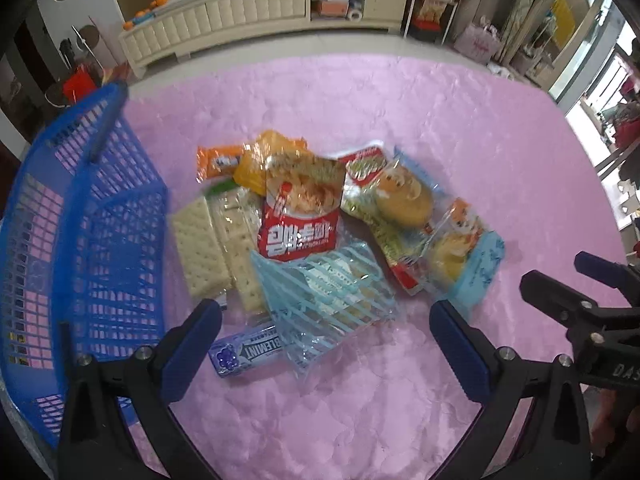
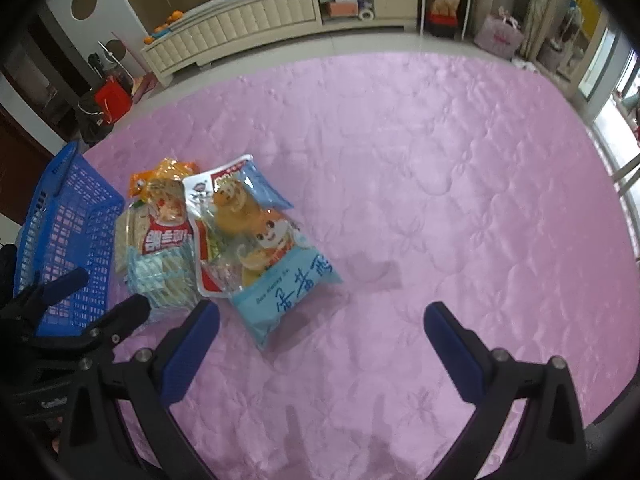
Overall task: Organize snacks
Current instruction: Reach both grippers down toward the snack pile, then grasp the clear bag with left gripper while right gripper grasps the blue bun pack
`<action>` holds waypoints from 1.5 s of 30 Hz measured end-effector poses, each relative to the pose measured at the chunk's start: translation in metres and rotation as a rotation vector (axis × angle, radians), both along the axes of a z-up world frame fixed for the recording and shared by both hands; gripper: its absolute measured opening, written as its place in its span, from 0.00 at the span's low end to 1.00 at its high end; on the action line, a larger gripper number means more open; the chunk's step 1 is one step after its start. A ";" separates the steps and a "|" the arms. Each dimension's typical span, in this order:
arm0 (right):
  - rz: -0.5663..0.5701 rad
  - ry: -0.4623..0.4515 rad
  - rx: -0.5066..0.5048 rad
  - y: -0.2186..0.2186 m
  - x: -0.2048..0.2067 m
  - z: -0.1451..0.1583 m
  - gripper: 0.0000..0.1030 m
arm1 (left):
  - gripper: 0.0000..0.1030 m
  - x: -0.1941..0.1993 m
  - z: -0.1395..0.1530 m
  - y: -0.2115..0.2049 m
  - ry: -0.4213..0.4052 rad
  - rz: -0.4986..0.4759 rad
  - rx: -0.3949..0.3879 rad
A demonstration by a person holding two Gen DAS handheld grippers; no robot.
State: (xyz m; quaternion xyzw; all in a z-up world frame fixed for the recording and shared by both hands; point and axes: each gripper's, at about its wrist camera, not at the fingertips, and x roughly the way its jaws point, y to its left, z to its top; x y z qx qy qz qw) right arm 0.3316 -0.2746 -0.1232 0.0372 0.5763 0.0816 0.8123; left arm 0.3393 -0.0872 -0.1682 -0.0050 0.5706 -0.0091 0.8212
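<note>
**Snacks: loose pile beside basket, nothing lifted yet**

Snacks (image 1: 320, 232) heaped on pink quilted cloth (image 1: 460, 128), just right of the blue mesh basket (image 1: 92, 240), which looks empty. Left gripper (image 1: 326, 340) hangs over the near edge of the pile, jaws spread wide, holding nothing. Right gripper (image 2: 322, 344) also spread and unloaded, over bare cloth to the right of the pile.

Risks, as I judge them:
- Packets overlap; the striped blue wrapper (image 1: 324, 288) lies on the crackers (image 1: 208, 248), so a pinch may drag a neighbour along.
- Glossy film may slip from the pads.
- Gum stick (image 1: 248, 350) lies flat and low; fingers may snag cloth instead.
- Basket is light; a bump could shove it.
</note>
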 end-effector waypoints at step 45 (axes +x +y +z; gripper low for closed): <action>0.392 -0.078 -0.182 0.054 0.011 -0.021 1.00 | 0.73 -0.055 -0.028 0.016 -0.044 -0.037 -0.020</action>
